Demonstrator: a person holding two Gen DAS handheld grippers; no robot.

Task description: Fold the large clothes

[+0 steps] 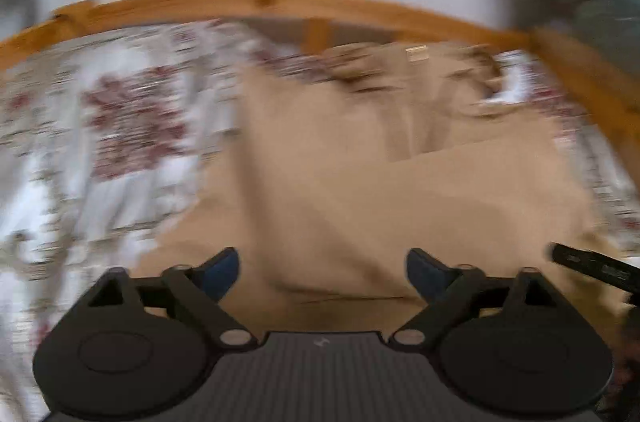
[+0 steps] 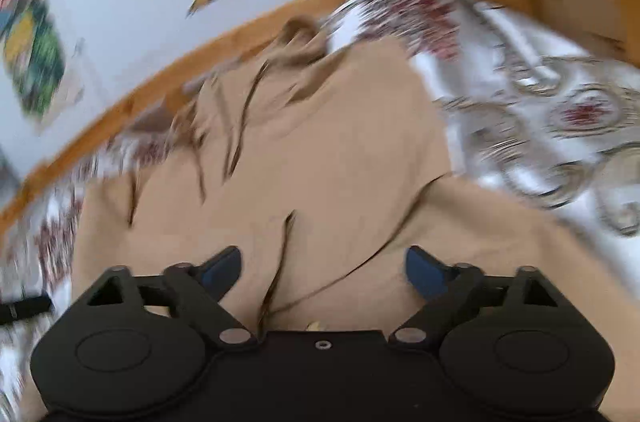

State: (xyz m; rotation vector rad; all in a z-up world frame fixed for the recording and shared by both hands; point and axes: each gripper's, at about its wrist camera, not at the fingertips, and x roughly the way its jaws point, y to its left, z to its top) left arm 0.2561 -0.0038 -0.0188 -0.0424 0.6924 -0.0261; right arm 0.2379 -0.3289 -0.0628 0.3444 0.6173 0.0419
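- Tan garment (image 1: 400, 190) lies spread on a bed, over a white coverlet with red floral print (image 1: 132, 126); wooden bed frame (image 1: 256, 2) runs along the far side, under a wall with bright posters
- Left view: one layer of the garment lies doubled over, its straight edge crossing the cloth, with a small label near the far end; judged, at least one fold is already laid
- Far end near the frame is bunched and creased, so not yet tidy
- Left gripper (image 1: 322, 272): fingers spread wide, nothing between them, poised over the near part of the garment
- Right gripper (image 2: 323, 272): fingers apart, no cloth pinched; a seam and a dark cord of the garment (image 2: 320, 162) run beneath them
- Both views are smeared, so fine detail is uncertain
- Judged: partway through; remaining are a fresh grasp of an edge, further folds, and smoothing the crumpled far end
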